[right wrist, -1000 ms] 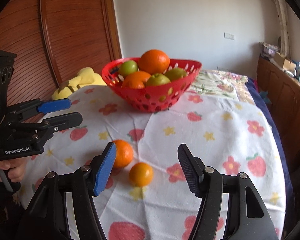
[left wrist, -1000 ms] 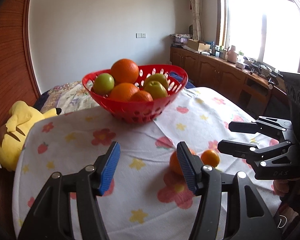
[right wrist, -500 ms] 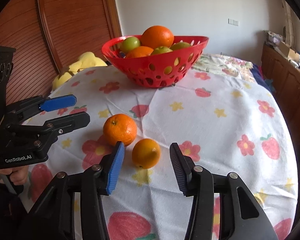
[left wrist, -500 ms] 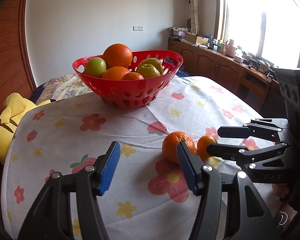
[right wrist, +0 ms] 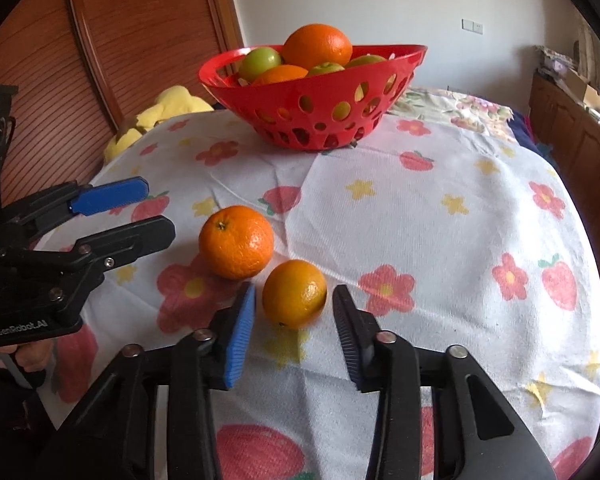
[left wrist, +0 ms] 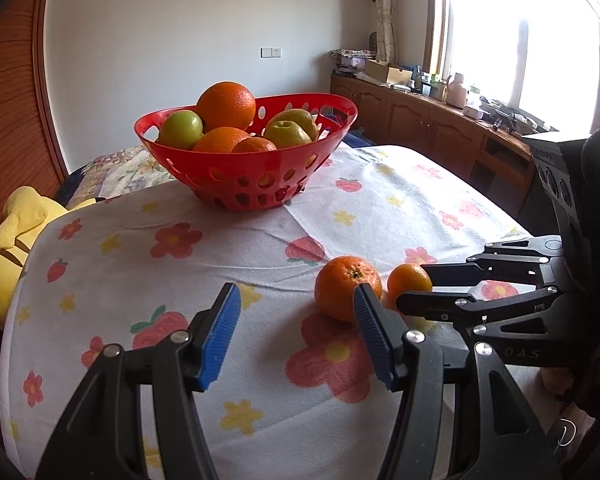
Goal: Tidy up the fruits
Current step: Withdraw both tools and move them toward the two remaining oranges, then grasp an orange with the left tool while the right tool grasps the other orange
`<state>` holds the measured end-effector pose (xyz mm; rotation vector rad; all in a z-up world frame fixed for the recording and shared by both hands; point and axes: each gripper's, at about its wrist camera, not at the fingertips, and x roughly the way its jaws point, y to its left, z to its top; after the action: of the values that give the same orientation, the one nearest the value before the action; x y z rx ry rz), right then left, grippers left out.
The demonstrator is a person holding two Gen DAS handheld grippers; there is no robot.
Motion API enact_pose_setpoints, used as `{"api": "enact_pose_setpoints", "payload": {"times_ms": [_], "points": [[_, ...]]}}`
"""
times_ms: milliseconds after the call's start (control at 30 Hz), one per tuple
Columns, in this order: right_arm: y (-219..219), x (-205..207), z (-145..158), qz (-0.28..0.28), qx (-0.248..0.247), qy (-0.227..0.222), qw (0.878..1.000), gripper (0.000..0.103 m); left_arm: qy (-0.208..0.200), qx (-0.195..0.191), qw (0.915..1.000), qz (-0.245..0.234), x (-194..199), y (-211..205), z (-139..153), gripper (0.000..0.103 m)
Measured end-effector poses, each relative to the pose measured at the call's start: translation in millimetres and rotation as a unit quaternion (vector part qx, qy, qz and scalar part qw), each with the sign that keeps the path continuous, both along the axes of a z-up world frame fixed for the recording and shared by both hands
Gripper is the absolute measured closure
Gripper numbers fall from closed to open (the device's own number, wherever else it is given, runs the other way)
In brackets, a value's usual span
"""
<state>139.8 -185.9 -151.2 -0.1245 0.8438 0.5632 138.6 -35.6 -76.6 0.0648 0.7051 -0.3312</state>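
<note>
Left rim: a yellow plush toy [left wrist: 8, 240] lies off the tabletop's rounded left edge, at the far left of the left wrist view.
Tabletop: a white cloth printed with flowers and strawberries [left wrist: 140, 276] covers the tabletop out to its curved edges.
Left tongs [left wrist: 297, 288]: apart, with nothing between the blue pads, over bare cloth at lower centre.
Basket: a red perforated plastic basket [left wrist: 236, 184] heaped with oranges and green apples stands at upper centre, on the far side.
Larger orange [left wrist: 340, 284]: on the cloth, just past the left tongs' right-hand pad, and outside their gap.
Small orange [right wrist: 295, 294]: on the cloth, just beside the larger one, at the centre of the right wrist view.
Right tongs [right wrist: 294, 288]: they have just been closing and are now clamped on the small orange, one pad on each side.
Open room: a wide stretch of bare cloth runs from the two oranges up to the basket and across to the right edge.
Right side: brown wooden cabinets [left wrist: 440, 128] stand beyond the tabletop's right edge.
</note>
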Motion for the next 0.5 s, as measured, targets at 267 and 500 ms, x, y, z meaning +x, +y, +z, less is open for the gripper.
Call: {"api": "enact_pose_setpoints", "payload": {"times_ms": [267, 500], "points": [[-7.2, -5.1, 2.3, -0.006, -0.003, -0.010, 1.000, 0.070, 0.013, 0.009, 0.9994, -0.031, 4.0, -18.3, 0.5, 0.041], [-22.7, -17.0, 2.9, -0.017, 0.005, -0.013, 1.000, 0.070, 0.031, 0.024, 0.9980, -0.049, 11.2, -35.1, -5.1, 0.040]]}}
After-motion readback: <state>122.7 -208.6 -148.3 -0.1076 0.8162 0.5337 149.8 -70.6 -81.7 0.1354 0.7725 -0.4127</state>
